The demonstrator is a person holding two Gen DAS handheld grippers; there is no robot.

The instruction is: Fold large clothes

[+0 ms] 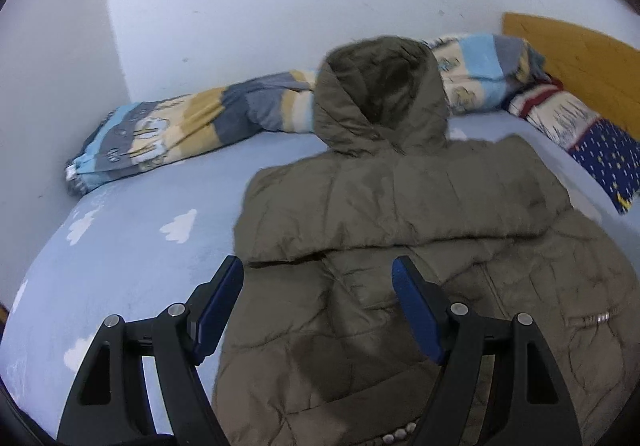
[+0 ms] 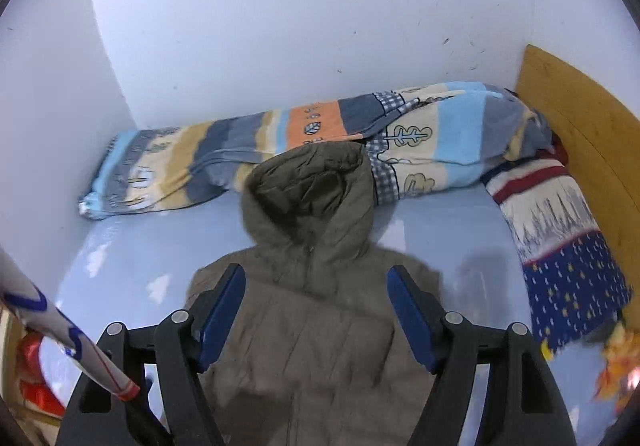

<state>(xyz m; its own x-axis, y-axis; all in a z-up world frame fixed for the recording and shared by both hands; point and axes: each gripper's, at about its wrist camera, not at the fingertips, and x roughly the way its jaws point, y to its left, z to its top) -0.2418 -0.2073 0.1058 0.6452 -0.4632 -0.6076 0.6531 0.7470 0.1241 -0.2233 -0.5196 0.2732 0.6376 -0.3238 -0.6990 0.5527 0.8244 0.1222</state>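
Your olive hooded jacket (image 1: 400,246) lies flat on the blue bed (image 1: 120,246), hood toward the far wall, its near hem cut off by the frame. Both your left gripper (image 1: 318,310) and right gripper (image 2: 316,314) hover above it, fingers spread wide, holding nothing. The striped blanket (image 2: 240,150) is bunched against the far wall.

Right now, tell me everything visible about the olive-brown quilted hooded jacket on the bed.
The olive-brown quilted hooded jacket looks like puffy, slightly shiny padded fabric. It lies flat on the light blue cloud-print bedsheet, hood toward the wall, resting against the striped patterned blanket. A sleeve is folded across the chest in the left wrist view. A zipped pocket shows on one side, snaps near the hem. Neither gripper touches it.
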